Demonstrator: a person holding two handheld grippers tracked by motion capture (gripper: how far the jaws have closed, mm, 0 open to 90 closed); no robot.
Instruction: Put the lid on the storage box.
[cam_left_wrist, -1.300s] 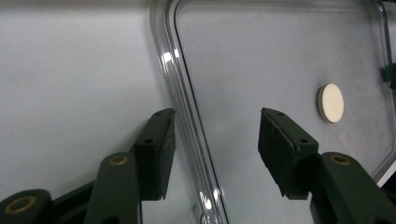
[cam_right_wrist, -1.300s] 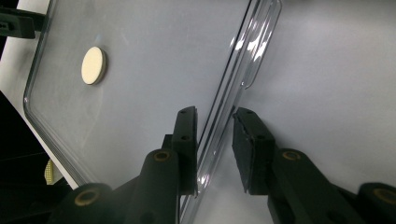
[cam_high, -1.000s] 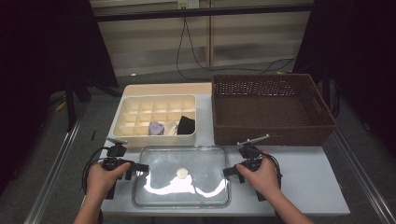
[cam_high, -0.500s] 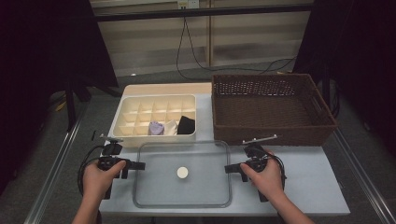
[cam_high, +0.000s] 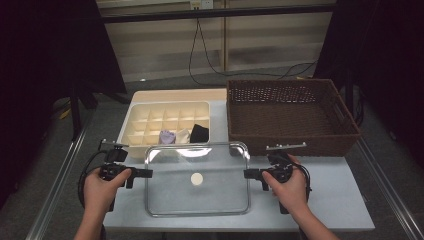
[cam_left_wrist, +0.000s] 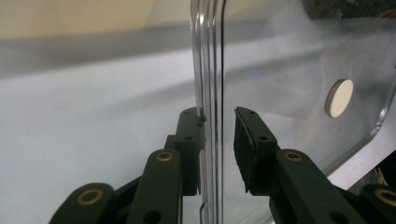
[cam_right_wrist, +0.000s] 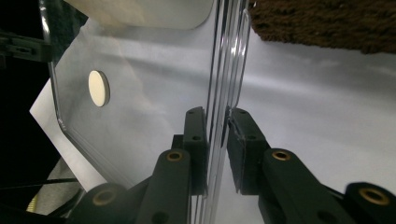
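A clear plastic lid with a round white disc at its middle hangs a little above the grey table, roughly level. My left gripper is shut on its left rim and my right gripper on its right rim. In the left gripper view the rim runs up between the jaws of the gripper, with the disc beyond. The right gripper view shows the gripper clamped on the rim, the disc to its left. Both pairs of jaws have just been closing on the rim.
A cream compartment box behind the lid holds a purple item and a black item. A large brown wicker basket stands at the back right. The grey table ends close behind both hands.
Both hands have risen and the lid has come up off the table with them; its far edge now overlaps the cream box. The bright glare on the lid is gone.
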